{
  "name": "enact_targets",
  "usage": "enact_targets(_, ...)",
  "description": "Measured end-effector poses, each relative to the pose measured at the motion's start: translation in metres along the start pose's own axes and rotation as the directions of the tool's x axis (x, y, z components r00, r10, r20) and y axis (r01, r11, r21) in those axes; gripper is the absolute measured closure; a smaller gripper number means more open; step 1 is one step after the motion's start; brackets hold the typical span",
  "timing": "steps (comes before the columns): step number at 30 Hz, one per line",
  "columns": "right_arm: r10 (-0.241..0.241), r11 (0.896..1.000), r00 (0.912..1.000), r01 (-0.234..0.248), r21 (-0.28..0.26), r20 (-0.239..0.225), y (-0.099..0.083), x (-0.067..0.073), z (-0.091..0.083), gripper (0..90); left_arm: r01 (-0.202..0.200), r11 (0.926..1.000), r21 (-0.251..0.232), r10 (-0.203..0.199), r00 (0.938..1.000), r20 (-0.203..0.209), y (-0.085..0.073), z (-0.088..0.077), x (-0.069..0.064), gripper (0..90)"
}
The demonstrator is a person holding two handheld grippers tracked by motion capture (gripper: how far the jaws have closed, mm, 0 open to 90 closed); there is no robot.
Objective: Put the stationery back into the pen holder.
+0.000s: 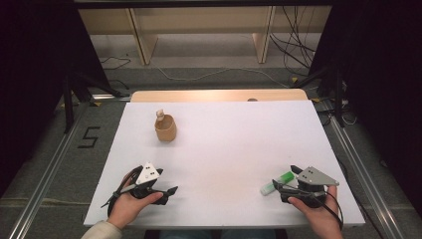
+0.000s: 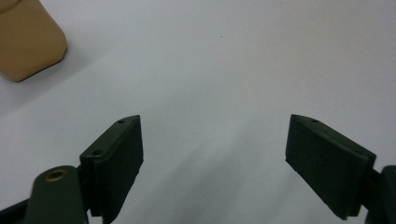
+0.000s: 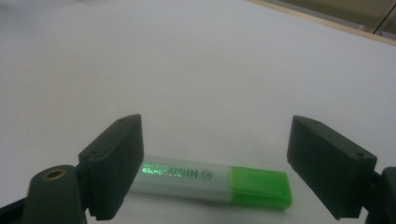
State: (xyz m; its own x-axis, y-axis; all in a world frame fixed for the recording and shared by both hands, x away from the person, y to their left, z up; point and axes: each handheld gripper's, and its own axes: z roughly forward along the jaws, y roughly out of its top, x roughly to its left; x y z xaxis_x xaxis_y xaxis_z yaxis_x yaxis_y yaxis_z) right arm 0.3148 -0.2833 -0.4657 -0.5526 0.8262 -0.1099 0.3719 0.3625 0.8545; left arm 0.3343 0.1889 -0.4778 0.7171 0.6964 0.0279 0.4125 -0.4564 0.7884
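Low in the frame, between your right gripper's (image 3: 215, 168) open jaws, lies the highlighter (image 3: 212, 181): light, stiff, slippery plastic; grip mid-barrel.

Surface (image 1: 224, 149): cup (image 1: 165, 129) stands at far left, a small figure (image 1: 159, 116) just behind or in it, cannot tell which. Highlighter (image 1: 277, 182) lies flat at near right, on the surface, between the spread jaws of the right gripper (image 1: 284, 178), untouched. Left gripper (image 1: 166, 190) sits at near left, well apart from the cup, nothing between its spread jaws.
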Motion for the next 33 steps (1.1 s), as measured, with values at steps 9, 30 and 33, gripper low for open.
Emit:
enact_targets(9, -0.007, 0.996, 0.9999, 0.008, 0.093, -0.009, 0.011, -0.008, 0.007, 58.8, 0.0, 1.0, -0.002, 0.0, 1.0, 0.006, 0.002, 0.0, -0.003, 19.6)
enact_targets(30, -0.013, 0.949, 0.9811, 0.073, 0.307, -0.193, 0.03, 0.016, 0.05, 90.0, 0.006, 1.0, -0.004, -0.006, 1.0, 0.008, 0.003, 0.002, -0.003, 20.1)
enact_targets(33, -0.014, 0.944, 0.9802, 0.078, 0.32, -0.197, 0.031, 0.017, 0.051, 90.0, 0.008, 1.0, -0.005, -0.008, 0.9999, 0.008, 0.002, 0.002, -0.002, 20.1)
